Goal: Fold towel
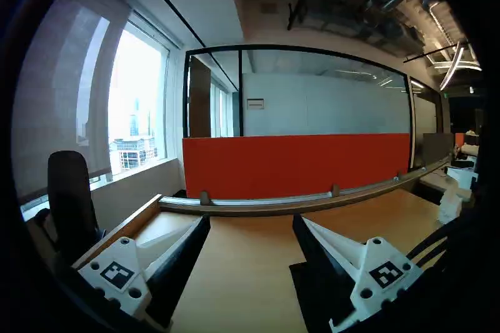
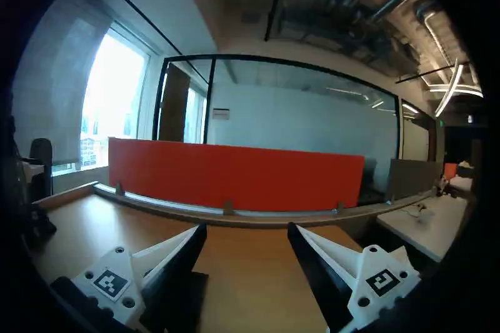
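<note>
In the left gripper view my left gripper is held open above a wooden desk, with nothing between its fingers. A dark flat patch lies on the desk by its right finger; I cannot tell whether it is the towel. In the right gripper view my right gripper is also open and empty over the same desk. A dark flat edge shows under its left finger.
An orange divider panel with a metal rail bounds the desk's far edge. A black chair back stands at the left by the window. White items sit on the desk at the right, and another desk lies beyond.
</note>
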Demonstrator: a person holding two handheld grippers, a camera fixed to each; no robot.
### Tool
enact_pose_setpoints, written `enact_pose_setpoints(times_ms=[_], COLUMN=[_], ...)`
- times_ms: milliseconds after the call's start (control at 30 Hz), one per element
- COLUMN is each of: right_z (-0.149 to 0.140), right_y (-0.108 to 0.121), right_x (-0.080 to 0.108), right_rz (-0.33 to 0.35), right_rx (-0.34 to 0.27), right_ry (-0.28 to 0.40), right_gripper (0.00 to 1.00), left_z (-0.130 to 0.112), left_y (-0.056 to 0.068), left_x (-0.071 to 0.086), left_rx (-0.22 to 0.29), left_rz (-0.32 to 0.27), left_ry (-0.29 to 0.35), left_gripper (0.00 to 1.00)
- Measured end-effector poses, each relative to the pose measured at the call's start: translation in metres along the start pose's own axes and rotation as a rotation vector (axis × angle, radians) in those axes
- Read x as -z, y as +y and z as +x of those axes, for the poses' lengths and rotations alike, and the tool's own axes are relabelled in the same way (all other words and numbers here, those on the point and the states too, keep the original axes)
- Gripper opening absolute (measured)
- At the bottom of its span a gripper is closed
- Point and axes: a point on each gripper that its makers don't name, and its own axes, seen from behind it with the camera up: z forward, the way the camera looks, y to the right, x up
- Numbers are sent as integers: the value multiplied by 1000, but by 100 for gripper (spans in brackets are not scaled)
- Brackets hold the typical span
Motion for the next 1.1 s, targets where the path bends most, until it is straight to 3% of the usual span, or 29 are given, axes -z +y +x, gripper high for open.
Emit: enact_pose_setpoints(times_ms=[300,700,1100], right_z=[1,-25,-53], right_y=[-20,-63,-83], right_x=[3,18,24], right_rz=[110,351,477], right_rx=[60,149,204], right_ry=[-45,-172,-257], right_gripper=[100,100,100], left_z=[0,-28,-59], left_y=[10,46,71], left_x=[3,11,18], left_rx=[-45,-137,-175], left_rz=[-82,-280,-381], left_ry=[-61,-185,-260], left_gripper=[98,98,98])
